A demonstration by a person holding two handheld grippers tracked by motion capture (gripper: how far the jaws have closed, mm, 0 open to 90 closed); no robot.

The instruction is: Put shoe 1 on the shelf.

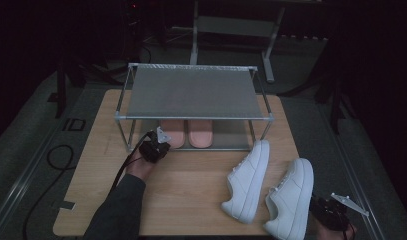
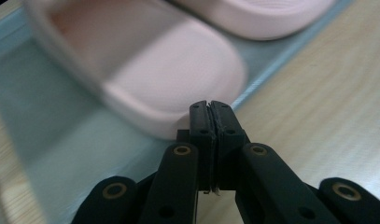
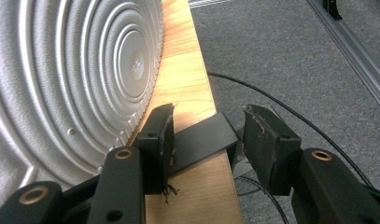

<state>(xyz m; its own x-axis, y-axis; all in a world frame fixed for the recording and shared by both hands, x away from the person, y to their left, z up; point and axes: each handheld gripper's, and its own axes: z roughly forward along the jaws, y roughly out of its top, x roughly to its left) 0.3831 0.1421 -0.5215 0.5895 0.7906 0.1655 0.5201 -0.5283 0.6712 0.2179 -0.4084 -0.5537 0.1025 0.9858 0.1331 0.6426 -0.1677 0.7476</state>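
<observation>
Two pink slippers (image 1: 173, 132) (image 1: 199, 132) lie side by side on the lower shelf (image 2: 47, 140) of a metal shoe rack (image 1: 191, 92). My left gripper (image 1: 156, 145) is at the shelf's front edge, just short of the left slipper (image 2: 169, 70). In the left gripper view the left gripper (image 2: 209, 109) is shut with nothing in it. Two white sneakers (image 1: 248, 180) (image 1: 291, 200) lie on the wooden table (image 1: 191, 185) at the right. My right gripper (image 1: 327, 210) sits by the table's right front corner, beside the nearer sneaker. The right gripper (image 3: 208, 116) is open and empty, with the ridged grey sole (image 3: 71, 70) to its left.
The second slipper (image 2: 257, 18) lies beyond the first. A black patch (image 3: 204, 140) sits on the table edge (image 3: 183, 79) between the right jaws. Grey carpet with a black cable (image 3: 281, 112) lies off the table's right side. Another cable (image 1: 56, 155) loops on the floor at left.
</observation>
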